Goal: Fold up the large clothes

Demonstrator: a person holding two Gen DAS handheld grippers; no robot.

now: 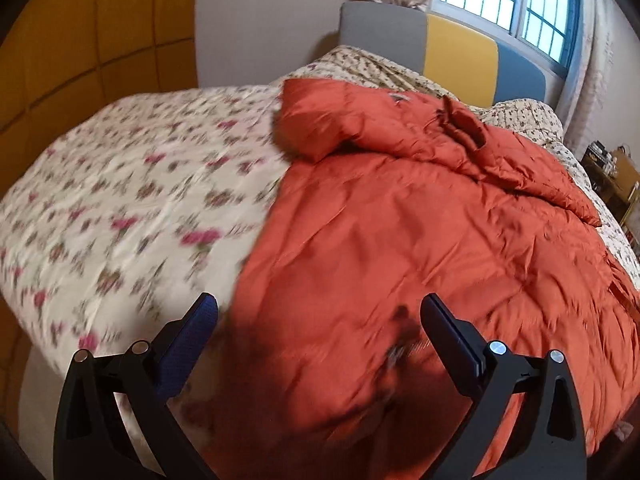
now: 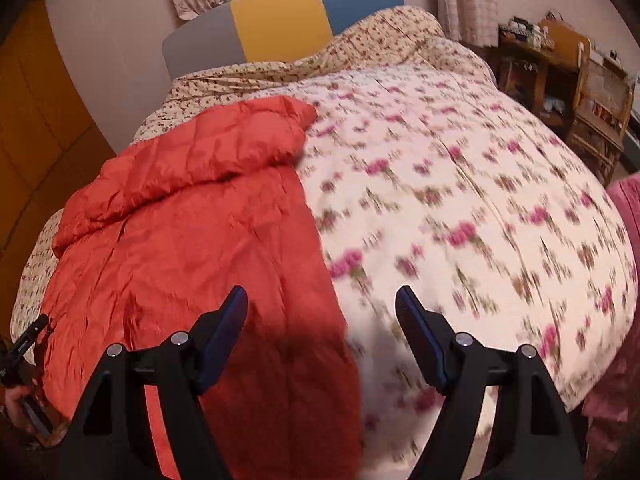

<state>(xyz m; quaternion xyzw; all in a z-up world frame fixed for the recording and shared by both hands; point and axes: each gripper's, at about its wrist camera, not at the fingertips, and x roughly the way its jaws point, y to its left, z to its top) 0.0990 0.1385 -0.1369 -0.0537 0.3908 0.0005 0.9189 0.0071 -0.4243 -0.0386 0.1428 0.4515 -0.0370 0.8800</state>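
No writing reads clearly anywhere — there is a small pale mark near the jacket's (image 1: 420, 240) collar and a dark smudge with pale streaks low on its front, both too blurred to make out. The jacket is a rust-orange quilted puffer, glossy and creased, lying flat on the floral quilt (image 1: 120, 184) that covers the bed. In my left view it fills the right half, a sleeve folded across the top and the collar standing up toward the headboard (image 1: 460, 48), which is grey, yellow and blue. In my right view it lies on the left, its straight edge running down the middle. My left claw (image 1: 318, 316) hovers wide, gripping nothing, over the jacket's near edge. My right claw (image 2: 322, 308) is wide too — one finger over orange fabric, the other over quilt.
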